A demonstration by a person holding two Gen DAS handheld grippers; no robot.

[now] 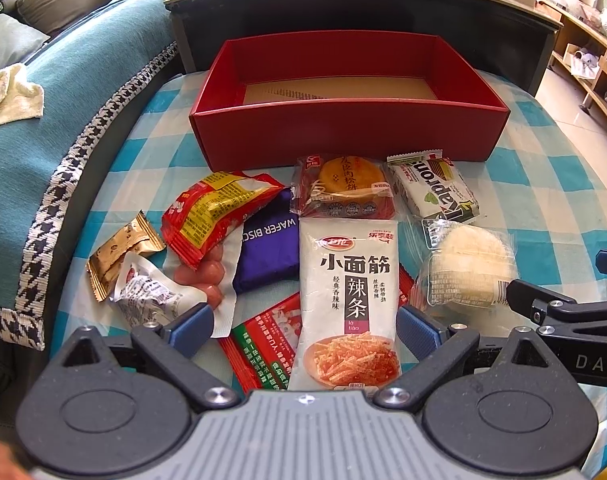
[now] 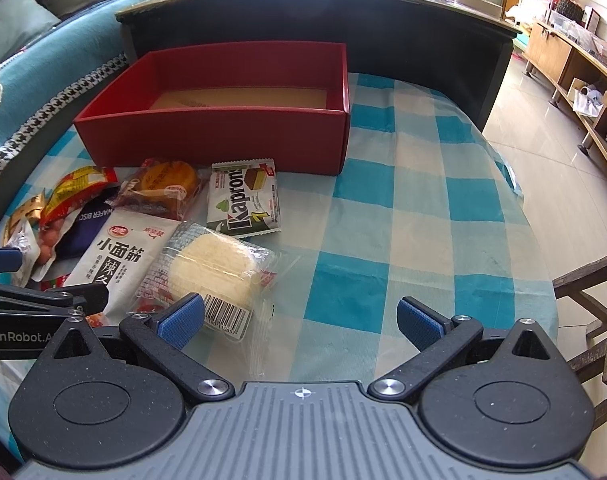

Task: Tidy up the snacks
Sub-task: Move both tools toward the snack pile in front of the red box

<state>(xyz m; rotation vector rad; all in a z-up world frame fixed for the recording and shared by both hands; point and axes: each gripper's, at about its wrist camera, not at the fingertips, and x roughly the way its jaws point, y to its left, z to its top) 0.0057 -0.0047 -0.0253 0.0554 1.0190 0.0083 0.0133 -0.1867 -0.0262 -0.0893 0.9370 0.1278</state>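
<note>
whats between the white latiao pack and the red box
The meat floss cake lies between the latiao pack and the red box, clearest in the left wrist view.

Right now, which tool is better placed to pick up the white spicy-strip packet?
Left. The left tool is open with the white packet lying between its fingers. The right tool, also open, points at bare tablecloth.

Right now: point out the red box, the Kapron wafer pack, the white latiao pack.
red box (image 1: 343,136), left wrist view, front wall.
Kapron wafer pack (image 2: 245,204), right wrist view, printed face.
white latiao pack (image 1: 349,280), left wrist view, label middle.
</note>
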